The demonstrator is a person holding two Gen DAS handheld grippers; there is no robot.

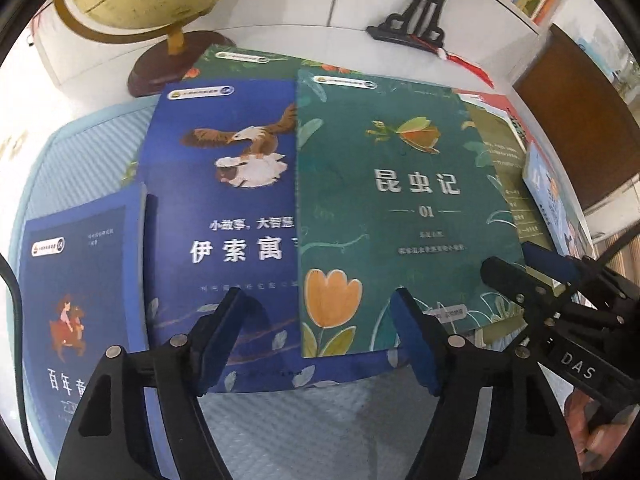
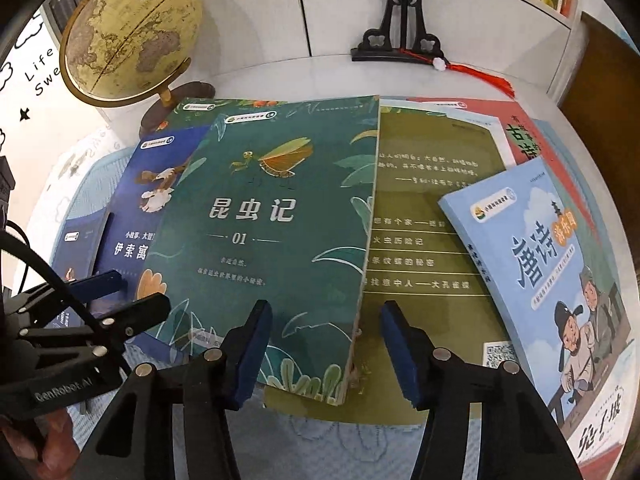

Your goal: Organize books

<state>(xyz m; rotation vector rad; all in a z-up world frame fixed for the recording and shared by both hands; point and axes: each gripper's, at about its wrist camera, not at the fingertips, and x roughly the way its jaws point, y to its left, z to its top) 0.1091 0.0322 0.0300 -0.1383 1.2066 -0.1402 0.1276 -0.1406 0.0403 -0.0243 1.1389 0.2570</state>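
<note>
landmark: green insect book (image 1: pixel 400 208), titled 昆虫记 01, front cover up, lying on top of the spread on the light blue mat (image 1: pixel 80 160).
left of green insect book: blue aesop's fables book (image 1: pixel 224 200) with the eagle picture, partly tucked under the green one's left edge; farther left a smaller dark blue book (image 1: pixel 80 292), partly under the fables book.
behind green insect book: a second green-covered book (image 2: pixel 200 114) pokes out from below at the far left corner; beyond it the globe (image 2: pixel 132 36) and a black carved stand (image 2: pixel 400 20) with a red tassel.
right of green insect book: an olive back cover (image 2: pixel 432 232) lies under its right edge; a red book (image 2: pixel 520 136) lies beyond that; a pale blue tang poems book (image 2: pixel 560 264) sits skewed over the olive one.
left gripper (image 1: pixel 320 340): released, jaws spread wide, hanging at the near edges of the green and fables books, holding nothing.
right gripper (image 2: pixel 324 352): released, jaws parted across the green book's near right corner, nothing between the pads.
progress: judged early; books overlap loosely at odd angles, no squared stack visible.
left to do: likely gather all the books, align edges, form one neat pile.
risk: glossy covers may slide when one is pulled.
</note>
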